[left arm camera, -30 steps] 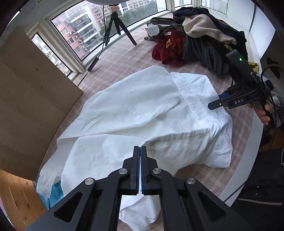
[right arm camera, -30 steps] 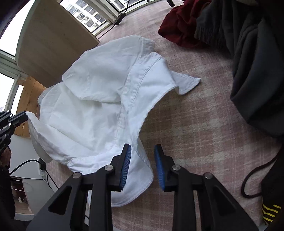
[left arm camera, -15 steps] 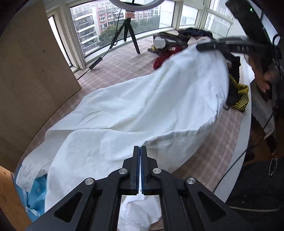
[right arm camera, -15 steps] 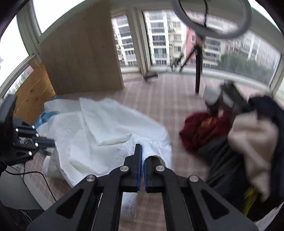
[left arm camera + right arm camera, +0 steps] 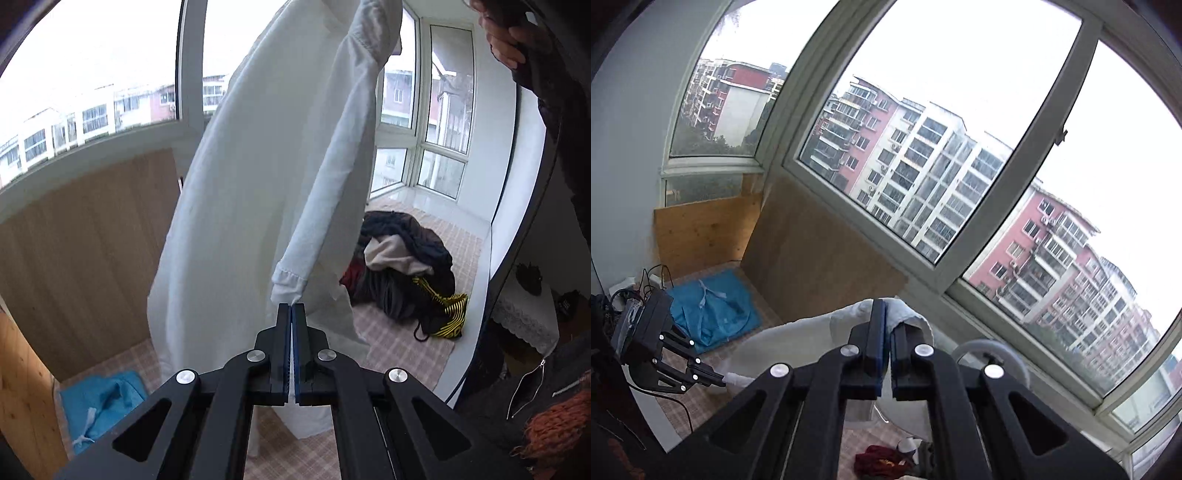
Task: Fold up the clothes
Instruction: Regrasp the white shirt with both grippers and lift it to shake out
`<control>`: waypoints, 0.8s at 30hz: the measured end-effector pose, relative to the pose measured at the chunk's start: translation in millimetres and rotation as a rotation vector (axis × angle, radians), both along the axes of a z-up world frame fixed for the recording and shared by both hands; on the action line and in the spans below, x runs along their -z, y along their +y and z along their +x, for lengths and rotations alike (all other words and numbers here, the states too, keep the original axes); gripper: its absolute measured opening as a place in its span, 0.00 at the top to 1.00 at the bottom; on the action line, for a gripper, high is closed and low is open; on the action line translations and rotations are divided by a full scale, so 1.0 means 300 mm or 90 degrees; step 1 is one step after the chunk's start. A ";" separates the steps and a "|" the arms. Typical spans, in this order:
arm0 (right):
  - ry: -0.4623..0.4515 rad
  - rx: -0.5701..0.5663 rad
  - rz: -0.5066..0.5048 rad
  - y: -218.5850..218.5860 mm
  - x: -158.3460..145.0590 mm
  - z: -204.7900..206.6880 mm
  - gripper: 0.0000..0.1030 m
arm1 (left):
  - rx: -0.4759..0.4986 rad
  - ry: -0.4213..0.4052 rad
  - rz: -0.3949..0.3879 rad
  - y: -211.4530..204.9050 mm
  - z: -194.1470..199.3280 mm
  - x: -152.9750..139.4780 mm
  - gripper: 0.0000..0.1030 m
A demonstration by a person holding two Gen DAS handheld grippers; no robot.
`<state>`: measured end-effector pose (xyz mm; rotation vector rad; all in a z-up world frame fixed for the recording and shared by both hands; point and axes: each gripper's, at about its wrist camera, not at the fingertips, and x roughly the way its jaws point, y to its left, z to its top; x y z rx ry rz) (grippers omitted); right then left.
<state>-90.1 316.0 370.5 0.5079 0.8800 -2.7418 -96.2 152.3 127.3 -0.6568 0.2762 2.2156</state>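
Observation:
A white shirt hangs in the air in front of the window. One sleeve droops down to a cuff just above my left gripper, which is shut on a white edge of the shirt. The shirt's top runs out of the picture towards a hand at the upper right. In the right wrist view my right gripper is shut on a bunched fold of the white shirt. Lower left in that view, the left gripper pinches a white tip of the shirt.
A pile of dark, beige and red clothes lies on the checked mat. A blue cloth sits by the wooden board. Large windows close off the far side. A ring light stands below the right gripper.
The right gripper shut on the shirt's edge and rose high, pulling the shirt off the mat. The left gripper rose too, still shut on the shirt, which now hangs between them.

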 end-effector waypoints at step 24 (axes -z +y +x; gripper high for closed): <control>-0.448 0.161 -0.166 0.457 1.050 0.224 0.98 | 0.165 -0.101 -0.231 0.408 -0.124 0.394 0.94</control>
